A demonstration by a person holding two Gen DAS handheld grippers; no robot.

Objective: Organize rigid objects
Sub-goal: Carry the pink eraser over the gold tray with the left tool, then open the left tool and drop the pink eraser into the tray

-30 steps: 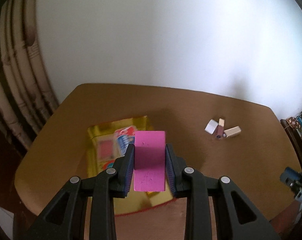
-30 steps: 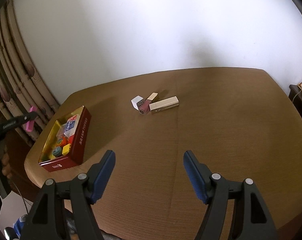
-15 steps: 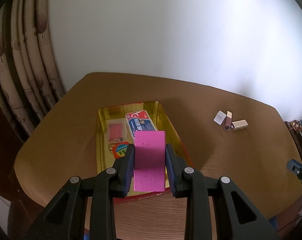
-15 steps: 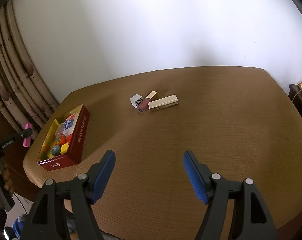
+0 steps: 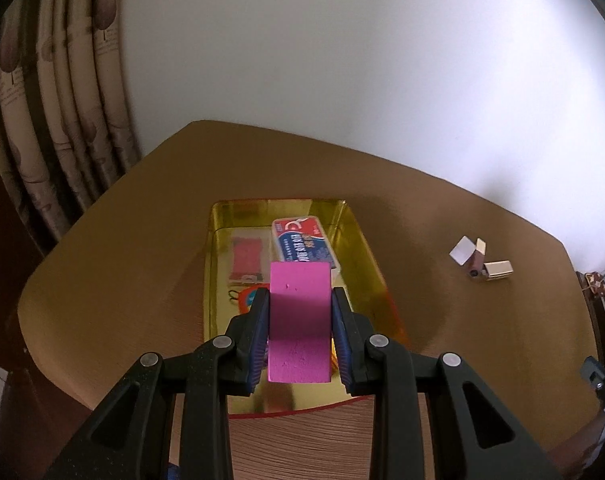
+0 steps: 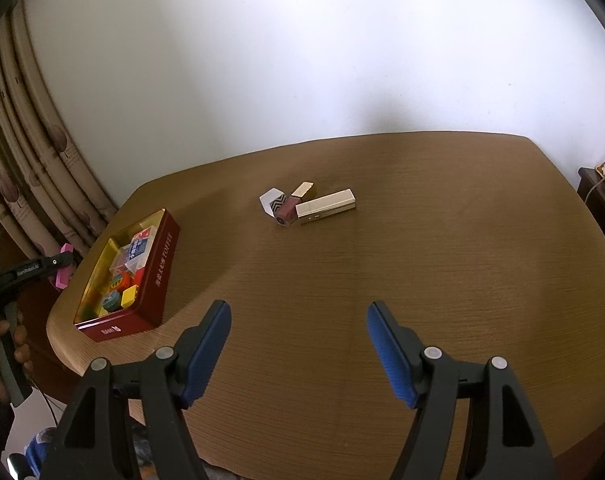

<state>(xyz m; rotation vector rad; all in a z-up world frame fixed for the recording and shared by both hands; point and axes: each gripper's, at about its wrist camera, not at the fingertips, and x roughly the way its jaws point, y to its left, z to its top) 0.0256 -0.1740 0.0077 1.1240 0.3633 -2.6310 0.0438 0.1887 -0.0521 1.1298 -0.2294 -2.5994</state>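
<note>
My left gripper (image 5: pixel 300 300) is shut on a pink block (image 5: pixel 299 320) and holds it above the near end of a red tin with a gold inside (image 5: pixel 366 248). The tin holds a red-and-blue box (image 5: pixel 302 240) and several small items. In the right wrist view the tin (image 6: pixel 158 264) stands at the table's left edge, with the left gripper and pink block (image 6: pixel 64 272) beside it. My right gripper (image 6: pixel 298 320) is open and empty above the table's near part. A white cube (image 6: pixel 272 202), a pink tube (image 6: pixel 288 210) and a cream box (image 6: pixel 326 208) lie together mid-table.
The brown table (image 6: pixel 422 280) meets a white wall at the back. Patterned curtains (image 5: pixel 62 120) hang at the left. A dark cabinet (image 6: pixel 602 200) stands at the right edge.
My left gripper with the pink block has pulled back a little and tilted, so the tin's far end shows more. The right gripper has hardly moved.
</note>
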